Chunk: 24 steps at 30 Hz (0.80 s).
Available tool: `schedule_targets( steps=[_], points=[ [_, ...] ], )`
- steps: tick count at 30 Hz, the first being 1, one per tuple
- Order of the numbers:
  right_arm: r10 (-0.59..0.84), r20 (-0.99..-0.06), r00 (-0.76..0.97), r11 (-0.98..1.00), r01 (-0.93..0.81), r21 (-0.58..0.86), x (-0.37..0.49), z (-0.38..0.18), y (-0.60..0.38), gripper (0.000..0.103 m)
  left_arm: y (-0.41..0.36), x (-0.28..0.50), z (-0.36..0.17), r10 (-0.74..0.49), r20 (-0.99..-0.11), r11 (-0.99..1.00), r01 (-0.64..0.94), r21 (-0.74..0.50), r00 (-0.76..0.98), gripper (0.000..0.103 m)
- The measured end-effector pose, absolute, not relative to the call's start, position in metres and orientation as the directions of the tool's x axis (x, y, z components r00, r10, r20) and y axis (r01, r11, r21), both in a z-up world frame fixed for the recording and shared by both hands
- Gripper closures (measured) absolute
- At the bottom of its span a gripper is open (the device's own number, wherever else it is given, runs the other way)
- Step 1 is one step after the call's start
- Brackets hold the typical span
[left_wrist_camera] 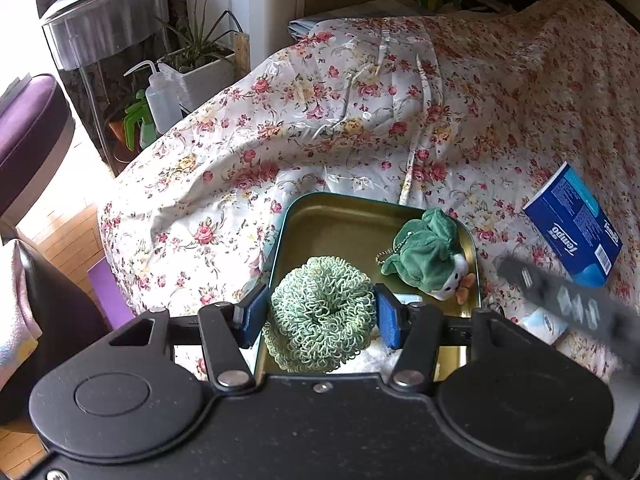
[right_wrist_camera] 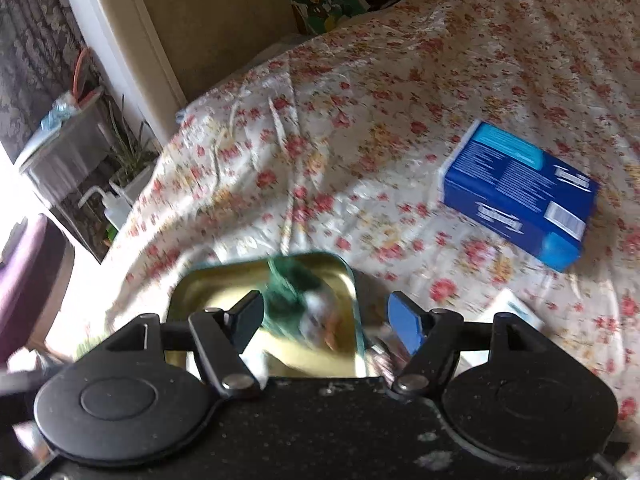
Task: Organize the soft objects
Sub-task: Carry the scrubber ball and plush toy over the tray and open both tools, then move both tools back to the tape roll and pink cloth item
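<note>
A gold metal tin lies open on the floral bedspread. My left gripper holds its blue pads on both sides of a pale green loopy scrunchie, over the tin's near end. A green plush duck keychain lies in the tin's right side. In the right wrist view my right gripper is open and empty above the tin, with the blurred green plush below between its fingers. The right gripper shows as a grey blur in the left wrist view.
A blue Tempo tissue box lies on the bed to the right of the tin, also seen in the right wrist view. A small white packet lies near the tin. Plants, a squeeze bottle and a purple seat stand left of the bed.
</note>
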State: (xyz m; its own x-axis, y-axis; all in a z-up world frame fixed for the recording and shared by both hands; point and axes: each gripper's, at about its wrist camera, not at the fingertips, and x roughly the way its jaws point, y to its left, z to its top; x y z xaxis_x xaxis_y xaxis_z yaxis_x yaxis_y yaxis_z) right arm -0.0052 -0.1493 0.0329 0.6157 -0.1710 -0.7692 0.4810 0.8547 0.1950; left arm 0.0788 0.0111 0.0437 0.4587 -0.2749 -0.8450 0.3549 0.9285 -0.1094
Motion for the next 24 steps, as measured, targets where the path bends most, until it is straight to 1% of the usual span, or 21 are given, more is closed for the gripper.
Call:
schedule_targets(
  steps=[6,9,13,15,18,20,24],
  points=[
    [-0.182,-0.801,0.57,0.878,0.462,0.129,-0.055,0.023,-0.154,0.034,0.002,0.085,0.04,-0.279,-0.838,0.932,0.343,-0.118,0.469,0.05],
    [-0.172,-0.811,0.559,0.884,0.451,0.123,-0.08,0.019,-0.154,0.034,-0.007,0.089,0.037,-0.269,-0.837,0.937,0.331,-0.113,0.477,0.049],
    [-0.167,-0.797,0.58,0.89,0.436,0.131,-0.111,0.017,-0.153,0.034,-0.015,0.097,0.032,-0.256,-0.83,0.946,0.304,-0.11,0.496,0.047],
    [-0.16,-0.79,0.591,0.888,0.436,0.147,-0.119,0.016,-0.155,0.034,-0.019,0.101,0.03,-0.245,-0.824,0.951,0.294,-0.101,0.511,0.043],
    [-0.142,-0.785,0.602,0.879,0.441,0.179,-0.123,0.016,-0.161,0.034,-0.023,0.103,0.03,-0.218,-0.813,0.958,0.277,-0.073,0.539,0.039],
    [-0.141,-0.781,0.608,0.871,0.451,0.194,-0.124,0.016,-0.166,0.034,-0.024,0.104,0.029,-0.218,-0.814,0.959,0.272,-0.077,0.538,0.037],
    [-0.167,-0.767,0.62,0.855,0.479,0.201,-0.13,0.018,-0.176,0.034,-0.029,0.101,0.027,-0.209,-0.819,0.956,0.288,-0.056,0.535,0.037]
  ],
)
